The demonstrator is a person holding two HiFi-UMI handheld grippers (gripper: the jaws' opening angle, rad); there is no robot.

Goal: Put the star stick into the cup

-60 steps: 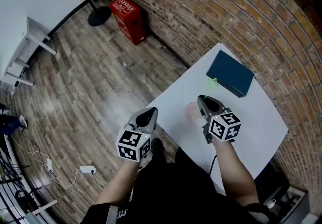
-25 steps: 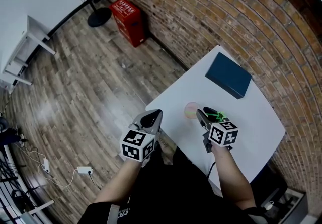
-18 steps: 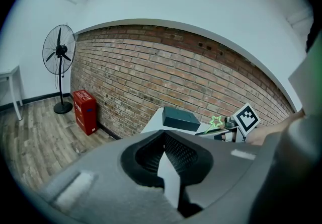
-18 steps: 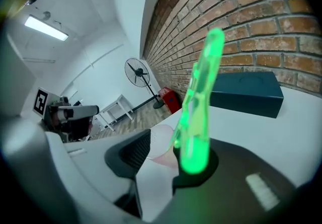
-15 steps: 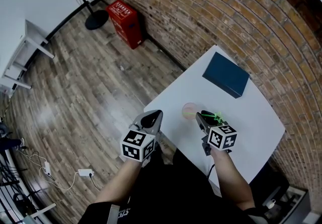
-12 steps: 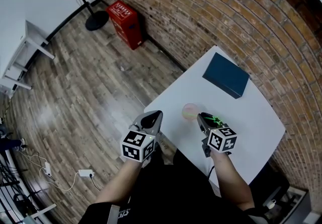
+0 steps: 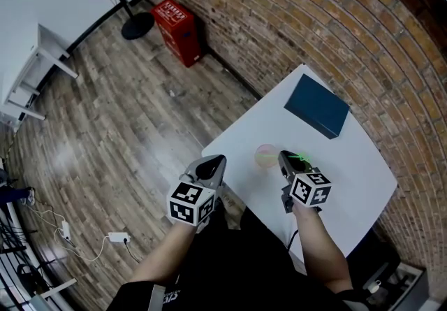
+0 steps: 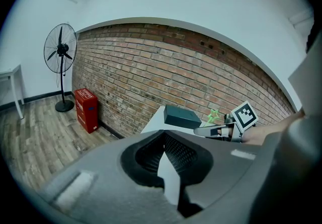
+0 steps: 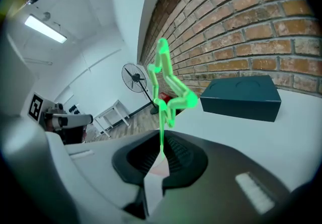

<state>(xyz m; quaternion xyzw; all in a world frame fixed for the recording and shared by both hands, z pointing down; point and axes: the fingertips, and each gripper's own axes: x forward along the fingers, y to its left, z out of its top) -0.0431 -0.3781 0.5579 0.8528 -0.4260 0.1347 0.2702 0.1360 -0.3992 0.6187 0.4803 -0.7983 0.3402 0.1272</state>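
Pinching the thin stem of the green star stick [image 9: 166, 84], the right gripper [image 7: 286, 158] has just been closing its jaws and clamps it, star end away from them, just beside the pink cup [image 7: 265, 156] on the white table [image 7: 353, 173]. The left gripper [image 7: 213, 163] hangs off the table's near edge, jaws together and empty; a dark blue box [image 7: 318, 105] lies farther back.

The head camera is looking steeply down from high above the white table [image 7: 349, 163]. The camera on the left gripper [image 7: 213, 164] is looking close along its jaws, across the table toward the brick wall [image 8: 166, 74]. The camera on the right gripper [image 7: 287, 157] is facing that wall too, low over the table. All three are sharing the blue box [image 7: 318, 105] near the table's far corner.
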